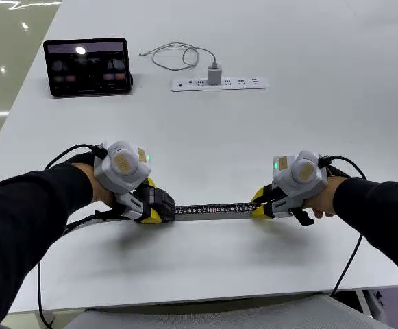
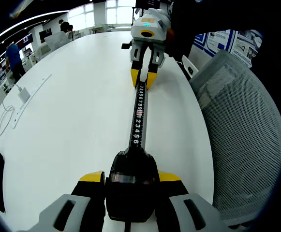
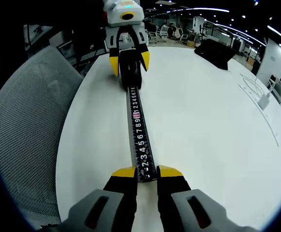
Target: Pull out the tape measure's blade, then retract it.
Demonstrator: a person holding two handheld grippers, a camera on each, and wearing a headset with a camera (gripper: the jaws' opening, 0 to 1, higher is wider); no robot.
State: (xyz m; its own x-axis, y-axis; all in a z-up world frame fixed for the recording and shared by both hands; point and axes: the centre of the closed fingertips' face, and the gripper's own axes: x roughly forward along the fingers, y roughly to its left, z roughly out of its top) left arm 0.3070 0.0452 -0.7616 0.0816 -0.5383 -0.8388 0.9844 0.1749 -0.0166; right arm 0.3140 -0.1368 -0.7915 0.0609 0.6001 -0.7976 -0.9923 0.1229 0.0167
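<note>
Left tongs (image 1: pixel 152 200), blade (image 1: pixel 212 208), right tongs (image 1: pixel 260 204) along table edge (image 1: pixel 205 295)

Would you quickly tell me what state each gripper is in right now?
The left gripper is closed on the tape measure case.
The right gripper is closed on the blade end.

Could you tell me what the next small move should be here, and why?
Probably ease the right gripper toward the case so the blade retracts: the blade already lies pulled out along the table, its end in the right gripper, the case in the left gripper.
</note>
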